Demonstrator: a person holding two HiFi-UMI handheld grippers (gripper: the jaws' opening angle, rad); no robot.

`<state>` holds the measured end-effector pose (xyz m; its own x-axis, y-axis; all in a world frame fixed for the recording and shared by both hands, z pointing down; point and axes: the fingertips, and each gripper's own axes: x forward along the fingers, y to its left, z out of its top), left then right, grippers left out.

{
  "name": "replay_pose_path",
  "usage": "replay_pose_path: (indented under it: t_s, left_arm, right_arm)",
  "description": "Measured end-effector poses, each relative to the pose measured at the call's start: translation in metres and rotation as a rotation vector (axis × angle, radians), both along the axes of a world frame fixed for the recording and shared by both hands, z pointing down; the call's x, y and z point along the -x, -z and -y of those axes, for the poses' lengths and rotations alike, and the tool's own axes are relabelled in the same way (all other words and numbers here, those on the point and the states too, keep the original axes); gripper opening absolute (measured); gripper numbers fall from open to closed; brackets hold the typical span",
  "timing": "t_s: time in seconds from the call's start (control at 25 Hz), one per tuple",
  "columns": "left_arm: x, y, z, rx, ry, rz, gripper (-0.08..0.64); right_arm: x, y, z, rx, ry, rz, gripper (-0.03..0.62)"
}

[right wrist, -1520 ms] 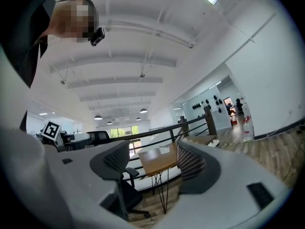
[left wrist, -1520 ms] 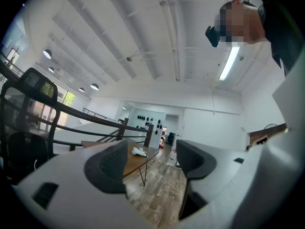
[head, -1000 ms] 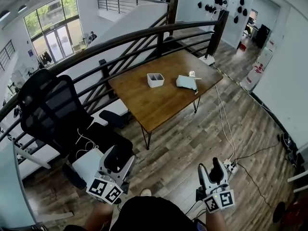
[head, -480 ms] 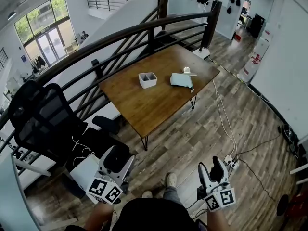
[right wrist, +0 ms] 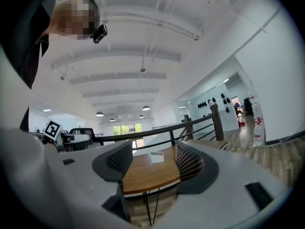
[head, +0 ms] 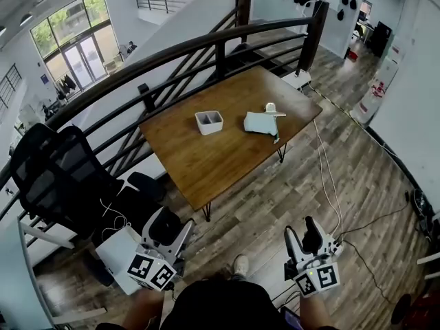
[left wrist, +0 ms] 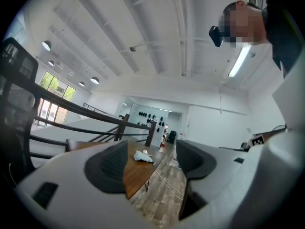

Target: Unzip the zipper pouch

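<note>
The zipper pouch [head: 261, 124] lies on the far right part of the wooden table [head: 206, 160], well apart from both grippers. It is a pale blue-grey, soft, slightly rumpled pouch lying flat. From this far off, whether its zipper is closed cannot be made out. A small white object [head: 271, 107], perhaps a bottle or dispenser, lies just beyond it, and a white two-compartment box [head: 209, 122] stands to its left.

The left gripper [head: 170, 221] is held low over the floor with its jaws wide apart and nothing between them. The right gripper [head: 302, 234] likewise has its jaws spread wide and empty. A black office chair [head: 58, 177] stands to the left.
</note>
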<state>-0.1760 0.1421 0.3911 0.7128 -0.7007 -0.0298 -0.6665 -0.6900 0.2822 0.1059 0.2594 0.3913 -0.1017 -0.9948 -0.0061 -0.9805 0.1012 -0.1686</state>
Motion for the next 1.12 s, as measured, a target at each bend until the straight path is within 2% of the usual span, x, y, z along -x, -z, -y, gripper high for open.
replay_pose_path:
  t_s: [0.16, 0.4, 0.6, 0.92, 1.12]
  left_arm:
    - [-0.028, 0.002, 0.014, -0.018, 0.021, 0.026, 0.311]
    - [-0.074, 0.011, 0.025, -0.013, 0.051, 0.014, 0.311]
    - [-0.103, 0.009, 0.03, -0.011, 0.05, 0.035, 0.311]
    - [-0.112, -0.009, 0.055, 0.007, 0.07, 0.076, 0.311]
    - [-0.131, -0.017, 0.098, 0.021, 0.029, 0.064, 0.311]
  right_arm:
    - [-0.032, -0.004, 0.015, 0.002, 0.014, 0.018, 0.264]
    - [-0.088, -0.003, 0.02, 0.008, 0.024, 0.033, 0.259]
    - [-0.127, -0.012, 0.025, 0.022, 0.005, 0.052, 0.255]
    - [-0.136, -0.032, 0.064, 0.046, 0.04, 0.075, 0.252]
    - [-0.145, -0.024, 0.094, 0.041, 0.018, 0.04, 0.252]
